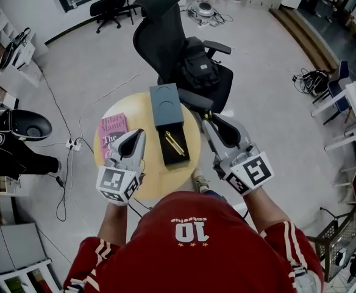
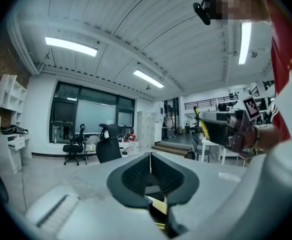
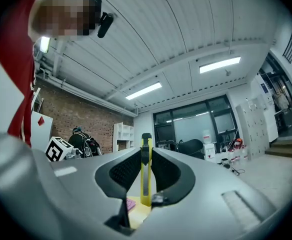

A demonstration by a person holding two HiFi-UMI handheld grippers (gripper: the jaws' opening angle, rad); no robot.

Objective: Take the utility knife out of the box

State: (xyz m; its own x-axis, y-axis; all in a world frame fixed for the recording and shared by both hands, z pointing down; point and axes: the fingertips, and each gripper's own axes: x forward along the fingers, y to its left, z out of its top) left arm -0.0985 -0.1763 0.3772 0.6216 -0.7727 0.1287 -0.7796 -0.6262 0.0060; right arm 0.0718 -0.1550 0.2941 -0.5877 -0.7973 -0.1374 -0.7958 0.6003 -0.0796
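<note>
Pinching the utility knife (image 3: pixel 145 180), right gripper (image 1: pixel 210 121) apparently hides it overhead.

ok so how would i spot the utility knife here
Find the round wooden table before the person; at its right edge is the right gripper. The slim yellow utility knife stands clamped between its jaws, unlike the yellowish piece lying in the open dark box.
</note>
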